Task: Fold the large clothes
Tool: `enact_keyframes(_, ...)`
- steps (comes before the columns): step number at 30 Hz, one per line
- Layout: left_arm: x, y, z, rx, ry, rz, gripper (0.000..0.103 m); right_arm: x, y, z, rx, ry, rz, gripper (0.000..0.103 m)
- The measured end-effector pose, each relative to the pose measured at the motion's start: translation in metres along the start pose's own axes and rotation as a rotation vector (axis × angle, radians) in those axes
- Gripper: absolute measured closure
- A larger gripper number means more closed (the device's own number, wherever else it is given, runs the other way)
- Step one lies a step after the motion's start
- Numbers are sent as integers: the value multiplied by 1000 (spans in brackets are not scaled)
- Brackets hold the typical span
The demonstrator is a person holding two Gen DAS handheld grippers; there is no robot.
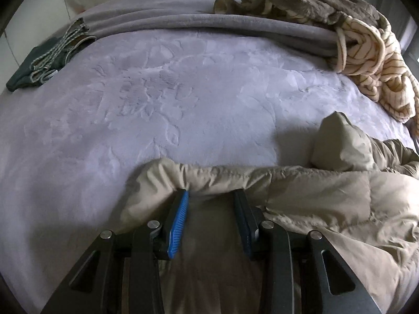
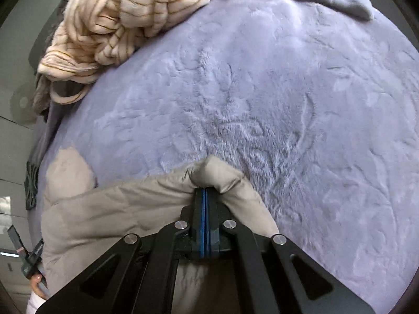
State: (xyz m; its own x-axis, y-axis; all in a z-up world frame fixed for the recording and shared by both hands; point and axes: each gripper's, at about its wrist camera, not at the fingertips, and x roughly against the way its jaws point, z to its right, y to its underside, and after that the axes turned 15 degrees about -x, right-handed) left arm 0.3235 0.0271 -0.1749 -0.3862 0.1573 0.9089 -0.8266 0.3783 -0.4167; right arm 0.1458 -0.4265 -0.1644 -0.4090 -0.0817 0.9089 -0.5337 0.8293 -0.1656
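beige jacket (image 2: pixel 146 204) edge pinched in right tool (image 2: pixel 205 192), bunched around it.

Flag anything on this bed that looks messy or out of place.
The striped cream blanket lies in a crumpled heap at the bed's edge, tangled with a brown fleece, not folded. The beige puffer jacket is bunched, pinched by the right gripper; the left gripper stands open.

Looking like a home bedroom: lavender plush bedspread (image 1: pixel 157 91) covering a bed, striped fleece blanket (image 1: pixel 371 60) lying bunched at its far right edge, dark folded garment (image 1: pixel 44 60) sitting at its far left
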Motion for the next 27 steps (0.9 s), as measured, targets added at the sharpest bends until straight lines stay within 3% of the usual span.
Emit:
enact_keyframes(5,3,-2,-6,36,-8,-5,64,-7,-2,-10,36,46,9,103)
enact_keyframes(11,45,13,-16,82,-39,11,64,27,3,-5,-20,-10,28,100)
enact_keyframes(12,53,17,-17,74,-48,14,59,35,6,-3,-19,-21,32,99)
enact_keyframes(13,59,19,-17,70,-57,17,44,43,10,-1,-17,-29,36,99)
enact_keyframes(15,80,32,-16,57,-88,42,36,56,17,3,-19,-44,43,99)
enact_keyframes(20,112,61,-9,40,-59,36,36,91,48,14,-27,-89,43,99)
enact_keyframes(27,139,110,1,102,-5,-20,36,120,100,31,-51,-130,2,98)
